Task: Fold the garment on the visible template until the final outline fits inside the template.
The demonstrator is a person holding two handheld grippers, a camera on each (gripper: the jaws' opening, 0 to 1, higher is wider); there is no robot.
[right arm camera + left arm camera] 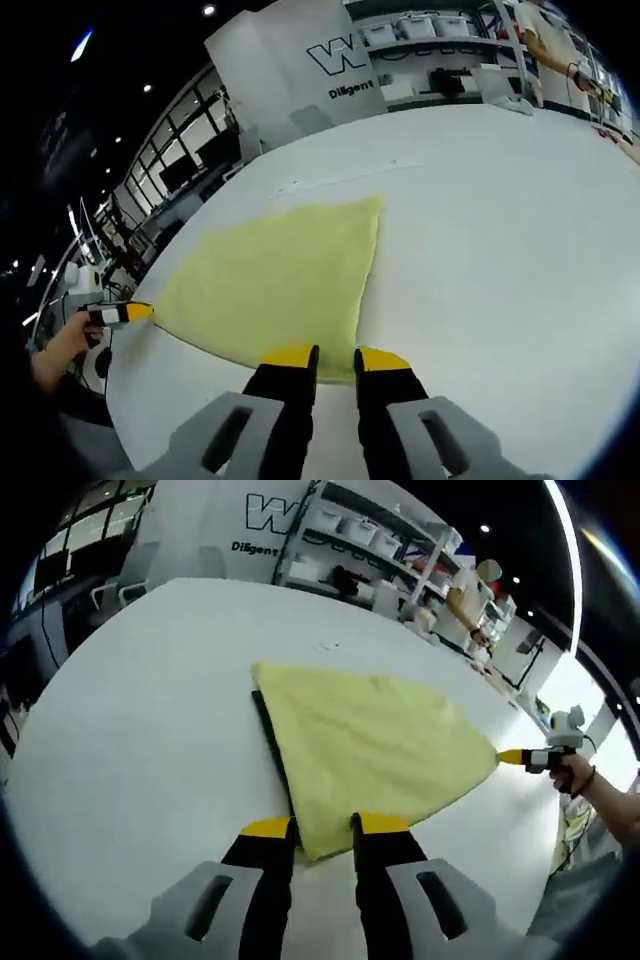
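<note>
Plain yellow garment (pixel 370 750) on white table (pixel 140 730); yellow-tipped black tongs (pixel 325 827).

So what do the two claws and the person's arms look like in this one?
Both match: the left claw and right claw each have two black jaws capped with yellow tips, rising from grey moulded bodies with slotted cut-outs. Seen from afar in the left gripper view, the right claw shows a yellow tip, a black-and-white body and a white box on top. The hand holding it wears a dark band at the wrist; no sleeve visible there.
</note>
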